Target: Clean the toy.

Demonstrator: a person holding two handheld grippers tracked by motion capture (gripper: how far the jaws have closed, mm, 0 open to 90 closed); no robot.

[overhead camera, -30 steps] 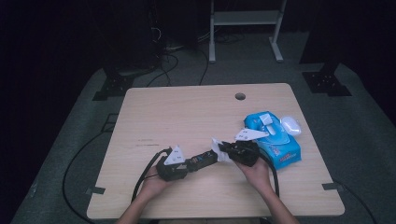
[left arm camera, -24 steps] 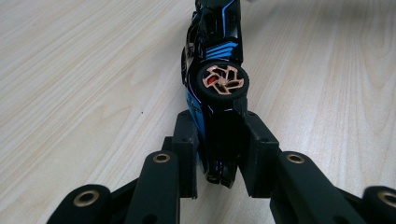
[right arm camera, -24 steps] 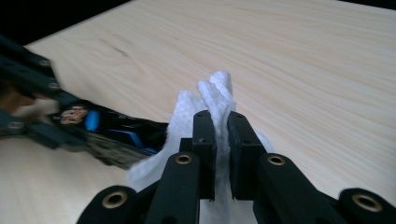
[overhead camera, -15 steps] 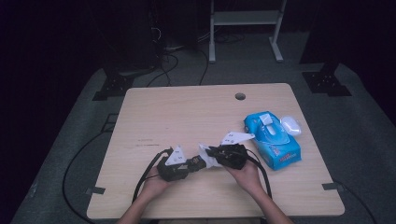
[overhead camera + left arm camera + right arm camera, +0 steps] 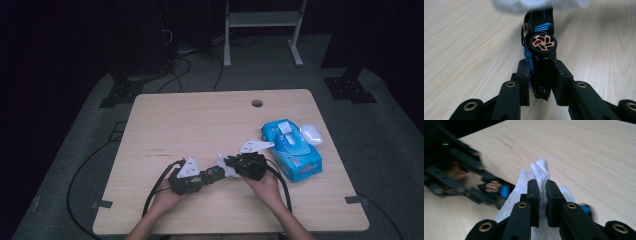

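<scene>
From the high view we see our left gripper (image 5: 212, 174) near the front edge of the table (image 5: 200, 120), clamped on a toy car (image 5: 215, 173), and our right gripper (image 5: 231, 163) meeting it from the right with a white wipe (image 5: 229, 169) pinched in its jaws; the blue pack of wipes (image 5: 292, 150) lies open just to the right, with a small white case (image 5: 311, 134) beside it.

In the left gripper view the jaws are closed on the toy car's (image 5: 540, 55) sides, a copper wheel facing us; the wipe (image 5: 536, 3) blurs in at its far end, so we judge contact has begun.

In the right gripper view the jaws squeeze the wipe (image 5: 537, 173) tight; it drapes against the car (image 5: 499, 191) (dark and blurred here); fetching the wipe and gripping the car look done, and most of the wiping is probably left.
</scene>
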